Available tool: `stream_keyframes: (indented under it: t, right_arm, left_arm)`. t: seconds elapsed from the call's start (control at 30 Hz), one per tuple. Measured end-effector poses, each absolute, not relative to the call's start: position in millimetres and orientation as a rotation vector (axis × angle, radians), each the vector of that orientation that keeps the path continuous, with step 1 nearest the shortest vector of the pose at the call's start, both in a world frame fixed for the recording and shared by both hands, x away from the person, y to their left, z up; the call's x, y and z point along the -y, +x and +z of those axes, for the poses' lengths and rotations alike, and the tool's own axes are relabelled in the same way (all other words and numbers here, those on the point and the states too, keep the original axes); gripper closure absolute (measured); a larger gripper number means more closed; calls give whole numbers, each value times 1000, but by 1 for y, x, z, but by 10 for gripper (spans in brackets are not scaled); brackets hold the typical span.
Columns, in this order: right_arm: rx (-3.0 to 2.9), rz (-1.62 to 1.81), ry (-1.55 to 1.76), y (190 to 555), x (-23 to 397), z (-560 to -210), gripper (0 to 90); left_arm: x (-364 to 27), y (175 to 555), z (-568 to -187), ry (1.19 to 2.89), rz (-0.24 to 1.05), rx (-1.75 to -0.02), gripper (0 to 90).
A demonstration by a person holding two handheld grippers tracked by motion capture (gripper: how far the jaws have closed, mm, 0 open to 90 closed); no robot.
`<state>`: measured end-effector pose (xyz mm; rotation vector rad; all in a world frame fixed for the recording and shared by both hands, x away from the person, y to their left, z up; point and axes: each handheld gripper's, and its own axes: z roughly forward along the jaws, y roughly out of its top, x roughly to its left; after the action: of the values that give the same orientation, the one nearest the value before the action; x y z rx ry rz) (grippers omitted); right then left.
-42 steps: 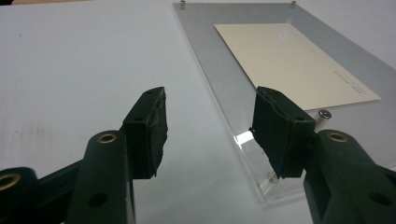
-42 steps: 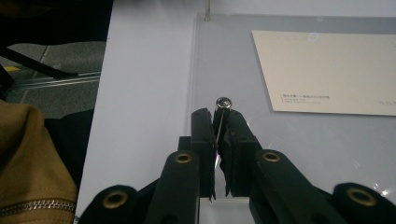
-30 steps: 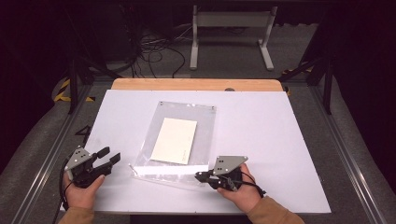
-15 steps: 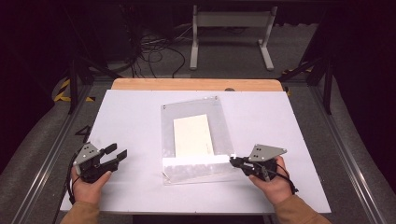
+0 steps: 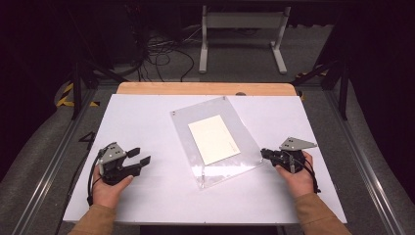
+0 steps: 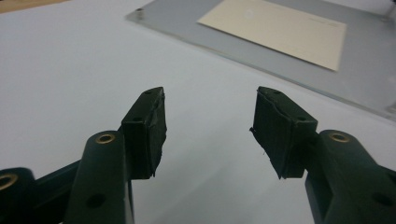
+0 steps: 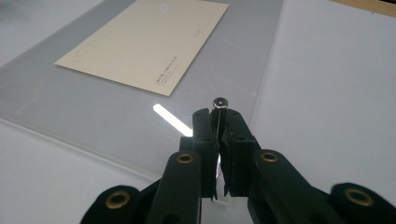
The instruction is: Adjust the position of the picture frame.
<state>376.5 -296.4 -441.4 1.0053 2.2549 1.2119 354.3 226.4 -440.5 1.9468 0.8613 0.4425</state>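
Observation:
A clear acrylic sheet (image 5: 230,169) lies slanted on the white table (image 5: 147,122), with a cream card (image 5: 214,139) under it. My right gripper (image 5: 264,153) is shut on the sheet's near right corner. In the right gripper view the jaws (image 7: 218,126) pinch the thin edge beside a small metal stud (image 7: 219,102), and the card (image 7: 144,44) lies beyond on the sheet (image 7: 93,107). My left gripper (image 5: 141,155) hovers open over bare table left of the sheet. Its jaws (image 6: 208,126) have just been opening a little, with nothing between them. The card (image 6: 280,28) and sheet (image 6: 355,79) show ahead.
A wooden strip (image 5: 205,88) runs along the table's far edge. Beyond it stand a white metal stand (image 5: 242,29) and loose cables (image 5: 161,54) on the dark floor. Metal rails (image 5: 54,166) flank the table on both sides.
The right hand has moved right and away, still gripping the corner, so the sheet's near end swung to the right and the sheet now slants the other way. The left hand drifted right.

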Motion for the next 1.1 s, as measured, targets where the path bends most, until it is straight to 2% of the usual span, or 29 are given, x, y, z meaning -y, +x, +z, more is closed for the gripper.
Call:
stream_keyframes:
  t: [0.07, 0.17, 0.23, 0.43, 0.63, 0.9, 0.97, 1.03, 1.07, 1.1]
  right_arm:
    - [-2262, 1223, 999, 377, 298, -442, 821]
    - [-2194, 1181, 1024, 370, 298, -438, 689]
    - [-2084, 1190, 971, 352, 290, -419, 629]
    - [-2158, 1342, 776, 332, 246, -402, 602]
    - [-2335, 1485, 651, 326, 192, -412, 603]
    - [-2489, 1499, 539, 326, 137, -437, 620]
    - [-2503, 1490, 533, 330, 130, -444, 658]
    - [-2522, 1492, 541, 335, 126, -449, 736]
    - [-2534, 1490, 540, 337, 124, -452, 811]
    - [-2527, 1473, 538, 337, 125, -451, 833]
  left_arm:
    - [-215, 350, -438, 1979, 448, -815, 442]
    - [-205, 348, -436, 1991, 450, -781, 443]
    - [-202, 348, -437, 2001, 455, -775, 443]
    - [-208, 348, -441, 1992, 438, -808, 444]
    - [-218, 348, -446, 1973, 425, -841, 443]
    - [-220, 347, -450, 1984, 418, -847, 442]
    - [-220, 346, -450, 1985, 418, -852, 442]
    - [-221, 346, -450, 1988, 423, -852, 443]
    - [-221, 346, -451, 1985, 420, -852, 443]
    - [-221, 346, -451, 1980, 422, -858, 442]
